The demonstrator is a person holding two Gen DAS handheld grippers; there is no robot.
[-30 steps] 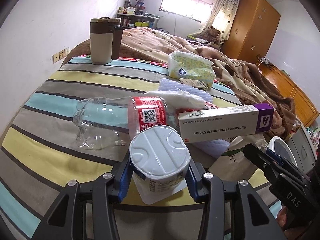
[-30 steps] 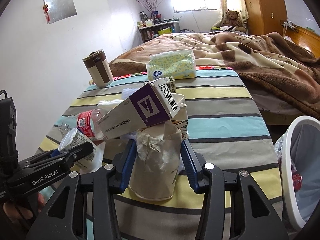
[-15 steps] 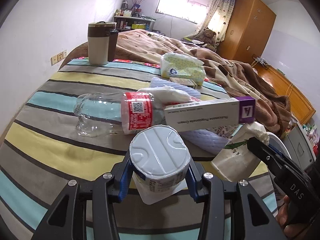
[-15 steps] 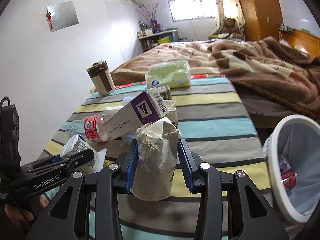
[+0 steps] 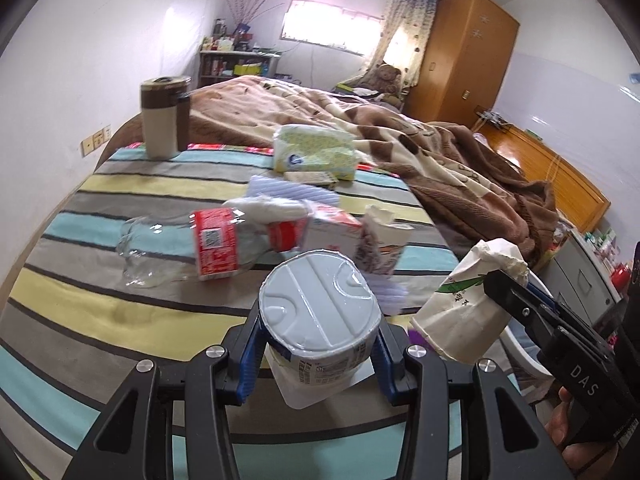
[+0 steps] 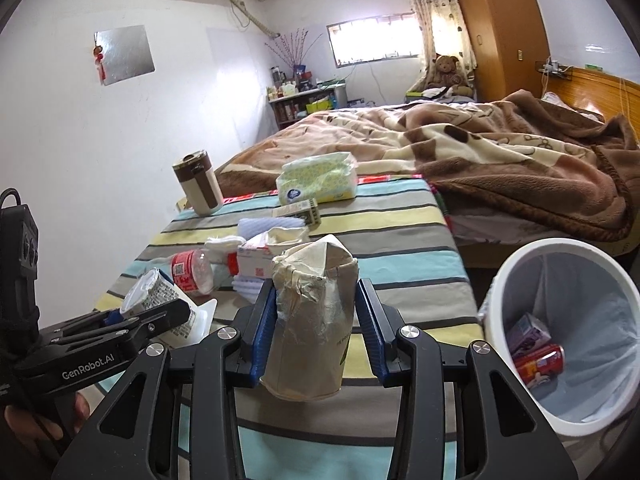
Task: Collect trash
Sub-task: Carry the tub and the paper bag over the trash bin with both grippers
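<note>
Left tongs pinch yogurt cup; right tongs pinch paper cup

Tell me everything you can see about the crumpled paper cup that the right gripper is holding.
The paper cup is beige, with a green plant print and dark characters on its side. Its mouth is crushed and folded to a peak, and the wall looks creased. It stands about upright, lifted off the striped cloth, clamped between the blue pads of the right gripper. Only the pads touch it. The white bin stands to its right.
</note>
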